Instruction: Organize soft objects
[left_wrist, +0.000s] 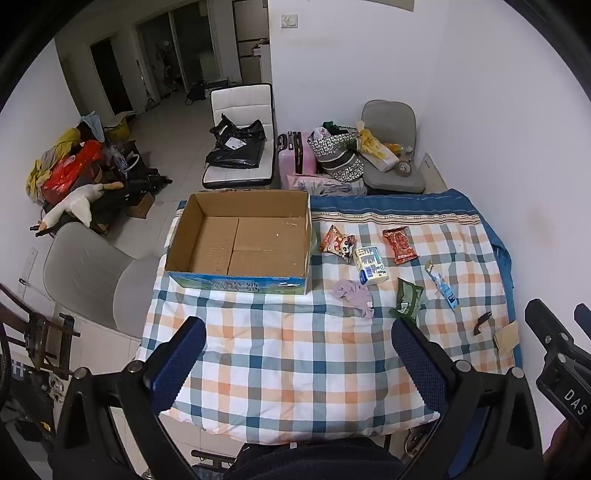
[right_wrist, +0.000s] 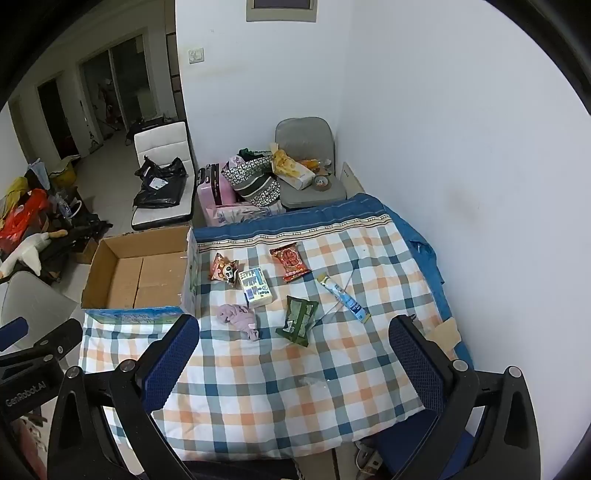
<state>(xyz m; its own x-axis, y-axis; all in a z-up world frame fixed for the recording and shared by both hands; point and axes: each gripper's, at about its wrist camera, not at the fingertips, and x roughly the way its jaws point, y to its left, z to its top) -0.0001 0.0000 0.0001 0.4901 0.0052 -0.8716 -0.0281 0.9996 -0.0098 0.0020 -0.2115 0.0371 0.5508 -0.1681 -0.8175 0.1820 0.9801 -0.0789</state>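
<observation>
An empty cardboard box stands at the far left of a table with a checked cloth. To its right lie a crumpled purple cloth, a white tissue pack, a panda snack bag, a red packet, a green packet and a blue tube. My left gripper and right gripper are open and empty, held above the near part of the table.
A grey chair stands left of the table. Beyond the far edge are a white chair with black bags, a pink suitcase, a patterned bag and a loaded grey chair. A wall runs along the right.
</observation>
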